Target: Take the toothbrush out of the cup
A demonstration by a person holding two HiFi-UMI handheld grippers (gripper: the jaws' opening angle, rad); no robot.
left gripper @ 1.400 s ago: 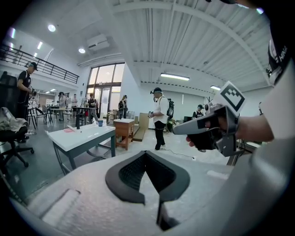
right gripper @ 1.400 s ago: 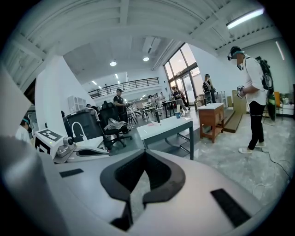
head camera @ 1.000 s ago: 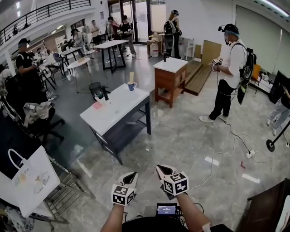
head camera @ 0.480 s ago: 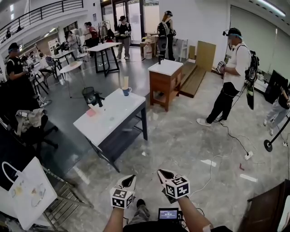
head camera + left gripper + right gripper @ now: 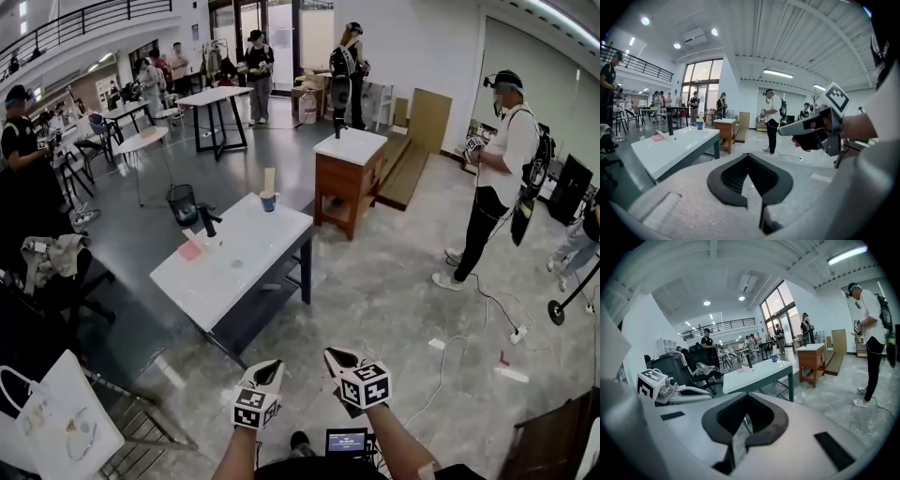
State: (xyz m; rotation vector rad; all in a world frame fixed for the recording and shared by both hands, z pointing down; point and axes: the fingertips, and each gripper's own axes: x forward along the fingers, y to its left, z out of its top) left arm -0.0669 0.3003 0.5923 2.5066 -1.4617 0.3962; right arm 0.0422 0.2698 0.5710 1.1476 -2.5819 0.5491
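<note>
Pale tiled floor (image 5: 394,291), white-topped table (image 5: 246,251), wooden cabinet (image 5: 343,190), tall windows (image 5: 281,28), seemingly a balcony railing (image 5: 84,19)

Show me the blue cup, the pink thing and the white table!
blue cup (image 5: 269,202): head view, on its side wall.
pink thing (image 5: 190,251): head view, on its flat middle.
white table (image 5: 239,267): head view, on a bare part of the top.

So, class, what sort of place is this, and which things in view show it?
Probably a large indoor hall set up for recording handling tasks: a white-topped table and others like it on a polished stone floor, a person wearing a headset and backpack, and a railed upper gallery.
</note>
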